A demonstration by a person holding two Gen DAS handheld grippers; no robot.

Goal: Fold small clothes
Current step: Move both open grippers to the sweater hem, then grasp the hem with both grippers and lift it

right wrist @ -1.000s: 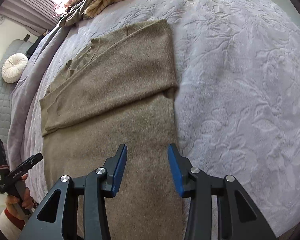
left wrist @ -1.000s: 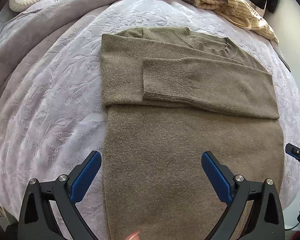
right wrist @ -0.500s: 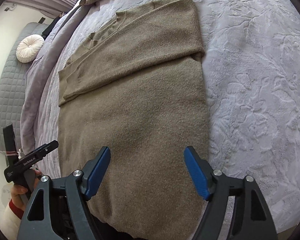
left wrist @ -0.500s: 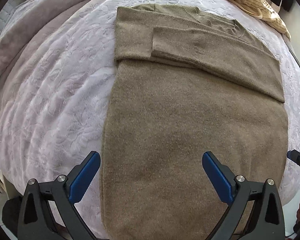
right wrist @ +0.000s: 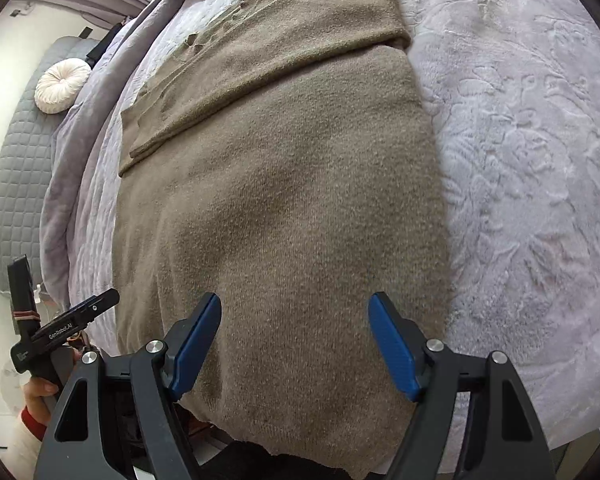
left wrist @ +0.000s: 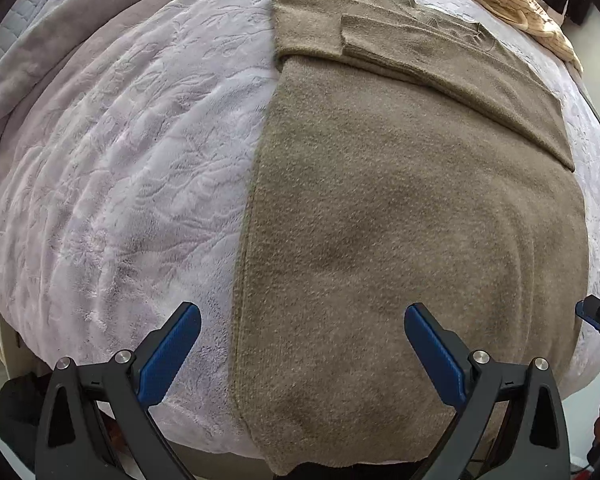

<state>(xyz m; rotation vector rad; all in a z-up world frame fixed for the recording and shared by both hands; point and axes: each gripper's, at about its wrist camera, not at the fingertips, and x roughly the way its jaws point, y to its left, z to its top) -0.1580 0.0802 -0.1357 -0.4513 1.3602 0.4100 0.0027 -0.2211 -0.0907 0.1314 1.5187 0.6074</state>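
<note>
An olive-brown knit sweater [left wrist: 400,208] [right wrist: 292,200] lies flat on a lilac plush bedspread [left wrist: 112,168] [right wrist: 532,152]. Both sleeves are folded across its chest at the far end. Its hem hangs slightly over the near bed edge. My left gripper [left wrist: 302,344] hovers open over the sweater's lower left side; its left blue pad is over the bedspread, the right pad over the knit. My right gripper [right wrist: 294,344] is open above the lower right part of the hem, nothing between its pads. The left gripper's body [right wrist: 60,328] and a hand show at the right wrist view's lower left.
A pile of striped cream and olive clothes [left wrist: 508,4] lies at the far end of the bed. A round white cushion [right wrist: 62,84] rests against a grey quilted headboard [right wrist: 16,184]. The near bed edge drops to the floor just under both grippers.
Both grippers have drawn back along the sweater from its chest toward the hem. The right gripper's jaws went from narrow to wide open.
</note>
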